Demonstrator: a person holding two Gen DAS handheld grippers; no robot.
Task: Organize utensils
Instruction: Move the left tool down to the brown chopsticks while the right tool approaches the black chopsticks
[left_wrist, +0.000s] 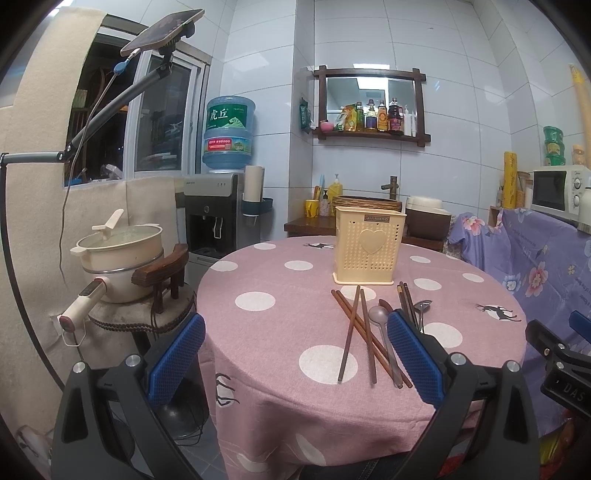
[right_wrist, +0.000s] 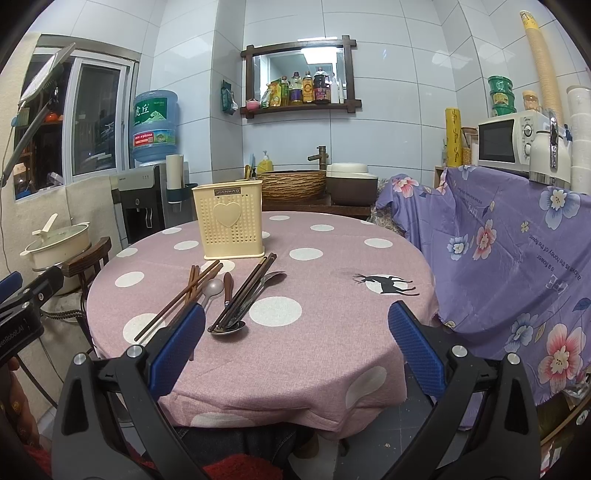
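Both jaws are held spread wide, nothing gripped: left gripper (left_wrist: 295, 354), right gripper (right_wrist: 295, 343). On the round table with pink dotted cloth (right_wrist: 325, 332), brown wooden chopsticks (left_wrist: 354, 332), then grey metal spoons (right_wrist: 255, 291), are laid before the cream perforated plastic basket (right_wrist: 231, 221), whose contents cannot be seen.

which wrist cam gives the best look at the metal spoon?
Right wrist. The metal spoon lies in open view, bowl nearest the camera, handle running up under the dark chopsticks. In the left wrist view only its far end shows; the rest sits behind the left tool's right finger.
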